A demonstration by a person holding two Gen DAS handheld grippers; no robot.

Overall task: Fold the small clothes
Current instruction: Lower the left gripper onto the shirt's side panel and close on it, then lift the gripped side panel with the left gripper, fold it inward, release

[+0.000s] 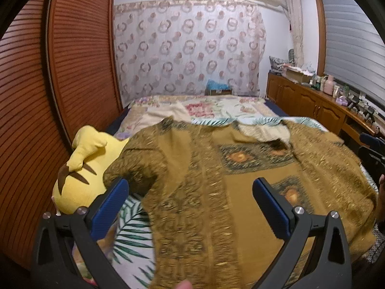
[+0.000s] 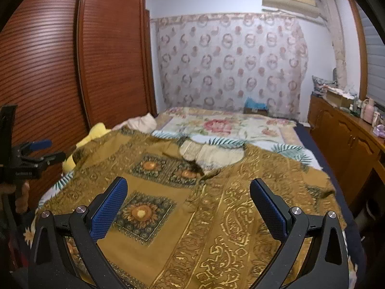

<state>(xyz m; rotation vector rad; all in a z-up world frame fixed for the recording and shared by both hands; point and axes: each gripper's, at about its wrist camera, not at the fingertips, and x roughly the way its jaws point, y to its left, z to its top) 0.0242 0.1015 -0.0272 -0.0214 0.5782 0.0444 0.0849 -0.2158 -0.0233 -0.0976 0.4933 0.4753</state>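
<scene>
A mustard-gold patterned fabric top (image 2: 204, 204) lies spread flat on the floral bedspread (image 2: 228, 125), its left sleeve blurred, beneath the released left gripper (image 1: 190, 192) and right gripper (image 2: 187, 192).

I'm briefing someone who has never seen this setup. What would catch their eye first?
A mustard-gold patterned garment lies spread flat over the floral bedspread, filling the foreground. At its left edge a yellow plush toy sits against the wooden wardrobe. Both grippers, left and right, hover open above the cloth.
</scene>
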